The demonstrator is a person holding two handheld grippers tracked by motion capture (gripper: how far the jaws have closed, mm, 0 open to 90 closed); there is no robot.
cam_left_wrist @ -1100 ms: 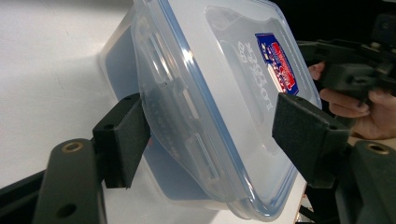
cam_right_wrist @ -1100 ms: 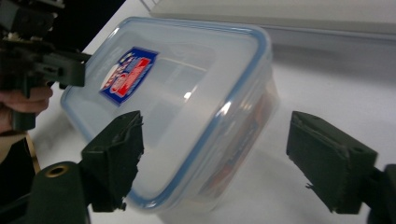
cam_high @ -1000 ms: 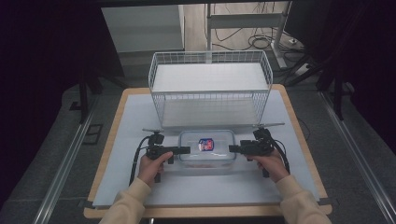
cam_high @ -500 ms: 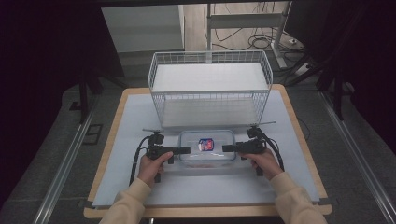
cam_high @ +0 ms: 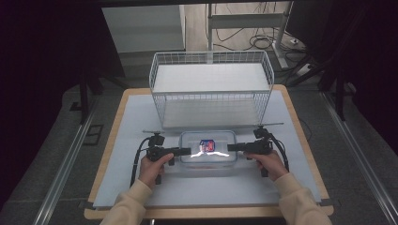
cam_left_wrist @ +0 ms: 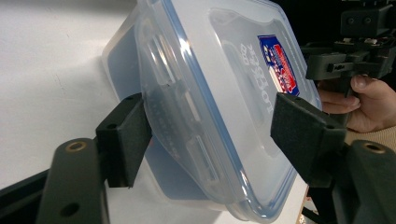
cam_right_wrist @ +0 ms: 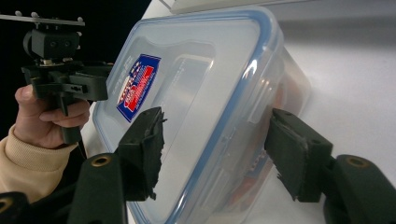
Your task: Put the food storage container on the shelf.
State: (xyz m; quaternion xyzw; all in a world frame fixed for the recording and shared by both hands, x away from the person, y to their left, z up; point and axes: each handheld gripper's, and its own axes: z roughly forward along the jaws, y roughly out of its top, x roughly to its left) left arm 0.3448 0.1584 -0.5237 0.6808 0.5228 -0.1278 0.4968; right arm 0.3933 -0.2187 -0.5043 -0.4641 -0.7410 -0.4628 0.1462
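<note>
My left gripper sits spread around one end of the plastic box. My right gripper has just been closing around the other end. The box sits near the table's front edge. It looks light, stiff and slippery, so I hold under the lid's rim.

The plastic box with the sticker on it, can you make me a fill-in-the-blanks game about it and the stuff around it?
1. The plastic box has a lid with a ____ rim.
2. Behind the box stands a white wire ____.
3. The left gripper and the right gripper sit at opposite ____ of the box.
4. The sticker on the lid is blue and ____.

Missing words: blue; basket; ends; red
</note>
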